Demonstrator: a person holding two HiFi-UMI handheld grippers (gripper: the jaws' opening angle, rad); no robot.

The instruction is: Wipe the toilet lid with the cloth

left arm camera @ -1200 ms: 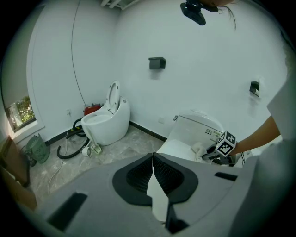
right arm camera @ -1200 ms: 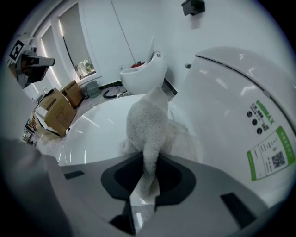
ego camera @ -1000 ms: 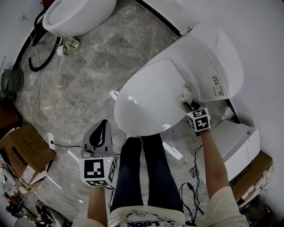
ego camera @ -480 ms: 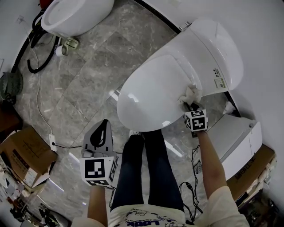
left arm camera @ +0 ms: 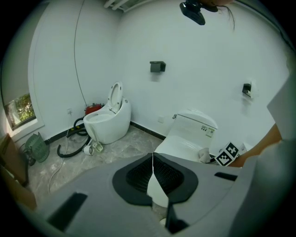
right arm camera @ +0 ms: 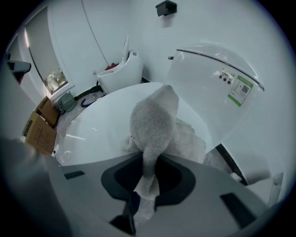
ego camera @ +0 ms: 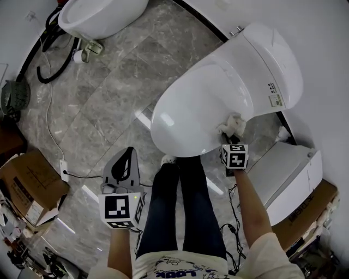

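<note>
We are clamping the cloth [right arm camera: 155,125] in the right gripper [right arm camera: 148,167] against the toilet lid [right arm camera: 99,127], holding the left gripper [left arm camera: 152,162] with its jaws together.

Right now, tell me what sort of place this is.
Probably a bathroom or fixture test room: a closed toilet, a second toilet standing open, cardboard boxes on the marble floor.

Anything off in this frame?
Nothing wrong with the wipe: cloth lies on the closed toilet lid, pinched by the right gripper. Only clutter: a black hose sprawls on the floor beside a second toilet.
</note>
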